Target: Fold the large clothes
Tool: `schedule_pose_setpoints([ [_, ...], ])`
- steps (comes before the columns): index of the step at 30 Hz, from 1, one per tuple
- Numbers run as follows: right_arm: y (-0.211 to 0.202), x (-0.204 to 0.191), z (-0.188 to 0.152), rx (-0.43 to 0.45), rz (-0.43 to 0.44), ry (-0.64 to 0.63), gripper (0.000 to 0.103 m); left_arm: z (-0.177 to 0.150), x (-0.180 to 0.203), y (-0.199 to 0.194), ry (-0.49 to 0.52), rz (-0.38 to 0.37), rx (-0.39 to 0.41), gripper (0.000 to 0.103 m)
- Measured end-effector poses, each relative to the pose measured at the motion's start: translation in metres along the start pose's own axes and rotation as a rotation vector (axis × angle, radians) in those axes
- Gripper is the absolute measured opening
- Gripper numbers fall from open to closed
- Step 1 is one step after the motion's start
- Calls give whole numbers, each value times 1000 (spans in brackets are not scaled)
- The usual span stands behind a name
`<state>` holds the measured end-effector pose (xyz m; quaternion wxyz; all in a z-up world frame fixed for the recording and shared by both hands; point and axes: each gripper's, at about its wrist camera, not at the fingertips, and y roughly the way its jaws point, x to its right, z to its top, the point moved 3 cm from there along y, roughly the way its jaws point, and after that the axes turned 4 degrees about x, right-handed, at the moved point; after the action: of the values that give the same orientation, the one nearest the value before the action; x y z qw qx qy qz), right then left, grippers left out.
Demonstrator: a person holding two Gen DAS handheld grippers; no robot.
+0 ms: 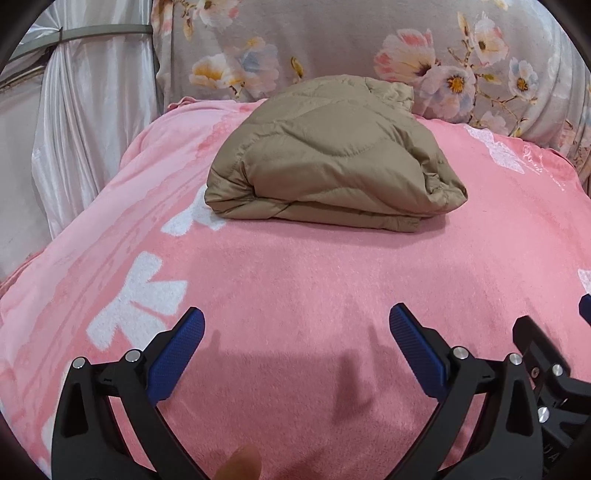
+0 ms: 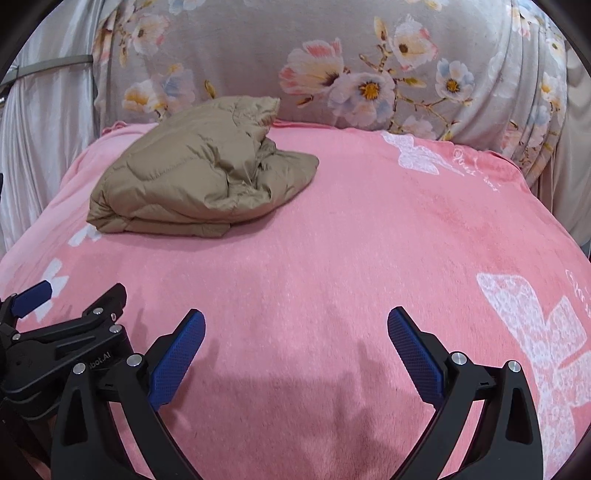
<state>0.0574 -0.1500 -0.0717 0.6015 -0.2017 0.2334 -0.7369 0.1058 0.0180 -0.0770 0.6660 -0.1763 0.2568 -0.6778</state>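
Jacket [image 1: 328,158]: tan quilted puffer, lying folded into a compact bundle w/ stacked layers showing along its near edge, on the far-centre part of the pink blanket [image 1: 295,295]; in the right wrist view it sits to the far left [image 2: 192,173], collar end puffed up toward the back. Going left to right in the left wrist view: white satin drape [image 1: 85,110] w/ a grey band [image 1: 103,35] hangs at the far left, beside the bed; next the jacket, centred and well apart from both tools; behind it a grey floral cushion or bedding roll [image 1: 332,44] spans the back edge; at the far right edge, part of the right gripper's black frame pokes in. Left gripper [image 1: 296,321]: jaws wide apart, blue pads empty, held low over bare blanket at the near edge, prob. because the bundle needs no more handling. Right gripper [image 2: 296,321]: likewise spread, nothing btwn its pads, just beside the left gripper, whose frame shows at its lower left. A fingertip [image 1: 240,461] of the holder shows at the bottom of the left view. Judgement: the fold looks done or nearly so; the right-hand corner of the bundle is looser and rumpled, so a final tuck could be wanted. Containers: none in view; nothing holds the jacket but the blanket it rests on.
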Motion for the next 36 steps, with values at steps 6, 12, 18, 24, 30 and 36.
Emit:
schedule_pose_setpoints([
  [6, 8, -3, -4, -37, 2, -16, 98, -2, -4, 0, -18, 15, 2, 98],
  [12, 10, 3, -6, -54, 5, 15, 98, -3, 3, -1, 15, 33, 9, 98],
  [18, 10, 3, -6, -51, 2, 3, 98, -3, -1, -2, 1, 34, 19, 97],
  [24, 10, 3, -5, -51, 4, 1, 98, -2, -2, -4, -4, 34, 30, 97],
  [30, 9, 4, -5, -49, 5, 0, 98, -3, -3, -5, -5, 35, 34, 97],
  [36, 9, 3, -5, -49, 5, 0, 98, -3, -4, -3, -4, 34, 35, 97],
])
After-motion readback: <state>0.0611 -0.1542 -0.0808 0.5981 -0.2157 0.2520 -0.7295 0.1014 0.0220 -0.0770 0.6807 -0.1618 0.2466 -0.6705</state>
